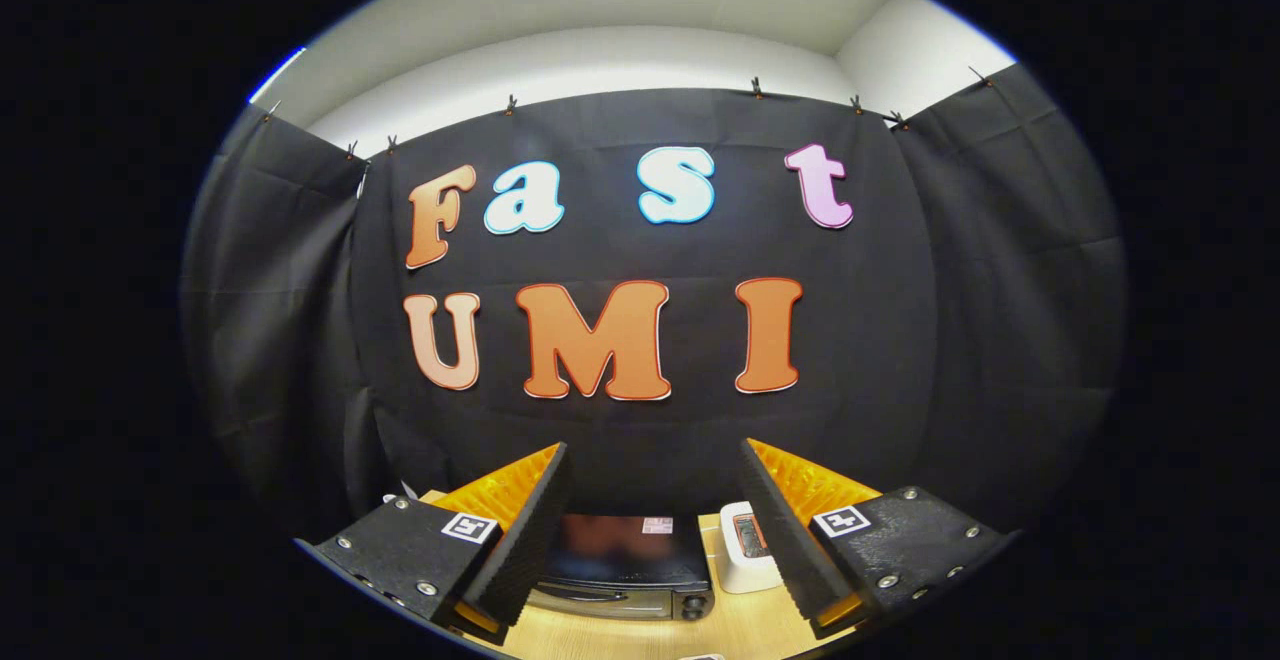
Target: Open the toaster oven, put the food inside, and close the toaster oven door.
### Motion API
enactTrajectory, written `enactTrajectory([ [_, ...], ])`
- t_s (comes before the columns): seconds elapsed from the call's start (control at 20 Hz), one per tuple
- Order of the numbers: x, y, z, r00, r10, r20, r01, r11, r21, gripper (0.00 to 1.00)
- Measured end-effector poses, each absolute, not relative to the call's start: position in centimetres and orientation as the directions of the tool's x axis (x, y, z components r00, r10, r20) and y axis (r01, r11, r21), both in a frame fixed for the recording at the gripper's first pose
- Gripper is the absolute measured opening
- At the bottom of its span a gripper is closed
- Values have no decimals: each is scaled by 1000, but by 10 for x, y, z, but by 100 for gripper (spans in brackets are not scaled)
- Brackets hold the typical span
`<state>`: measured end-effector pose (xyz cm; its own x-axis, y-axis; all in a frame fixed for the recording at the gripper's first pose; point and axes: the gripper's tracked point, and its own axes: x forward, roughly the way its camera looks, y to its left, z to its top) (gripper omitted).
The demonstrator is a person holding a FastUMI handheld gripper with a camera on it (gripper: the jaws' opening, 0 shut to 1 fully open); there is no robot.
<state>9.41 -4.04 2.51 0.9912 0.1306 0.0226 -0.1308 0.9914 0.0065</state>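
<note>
We see the tongs (655,460) spread wide, with nothing between the two fingers (525,525) — they hang apart in the air above the surface (740,630), touching nothing. Each finger carries a small square marker on its upper face.

Below and beyond the tongs, in the gap between the fingers, sits the toaster oven (625,565). We look down on its dark, glossy top, which bears a small sticker near the far edge. Its front rim faces us, with a metal bar running along it and a round dark knob at the right end. The door looks closed, though we cannot tell for certain from this steep angle.

Just to the right of the toaster oven, close by the inner edge of the right finger, stands a small white device (745,550) with a dark panel on its face; the finger hides part of it.

The surface is pale wood, and behind it hangs the black cloth wall (1000,290) of the booth — pinned up with clips along its upper hem
</note>
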Motion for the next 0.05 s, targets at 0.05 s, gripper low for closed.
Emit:
enactTrajectory([
  [0.05,85,-42,28,993,116,34,-116,993,2,99],
])
